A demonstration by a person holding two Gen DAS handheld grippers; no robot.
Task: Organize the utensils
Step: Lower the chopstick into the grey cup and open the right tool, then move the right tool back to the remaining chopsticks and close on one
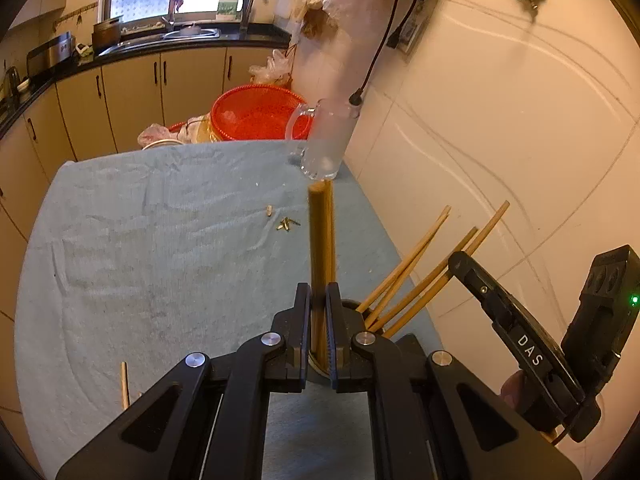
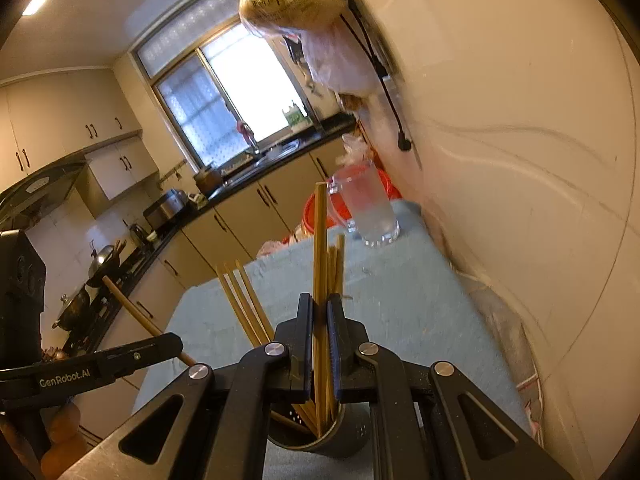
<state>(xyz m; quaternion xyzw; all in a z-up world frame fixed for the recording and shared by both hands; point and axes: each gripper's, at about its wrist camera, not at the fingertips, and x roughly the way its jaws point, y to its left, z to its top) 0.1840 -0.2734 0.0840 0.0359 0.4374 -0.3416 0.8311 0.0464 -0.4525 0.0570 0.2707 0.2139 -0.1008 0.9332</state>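
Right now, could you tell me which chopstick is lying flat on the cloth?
The lone chopstick at the cloth's near left edge; the others stand in the dark holder or are clamped in a gripper.

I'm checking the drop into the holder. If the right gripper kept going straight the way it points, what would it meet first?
Probably the dark utensil holder just below the right gripper; its chopstick already dips inside, though depth is unclear.

The left hand-held gripper (image 1: 319, 320) is closed on a chopstick (image 1: 321, 240), which stands upright between the jaws. Just behind the jaws, a dark holder (image 1: 356, 307) contains 4 chopsticks (image 1: 416, 276) leaning to the right. The right hand-held gripper (image 1: 516, 332) is at the right edge. The desk carries a blue cloth (image 1: 160, 240), a glass mug (image 1: 326, 140), small brass screws (image 1: 287, 224) and 1 loose chopstick (image 1: 125, 385).
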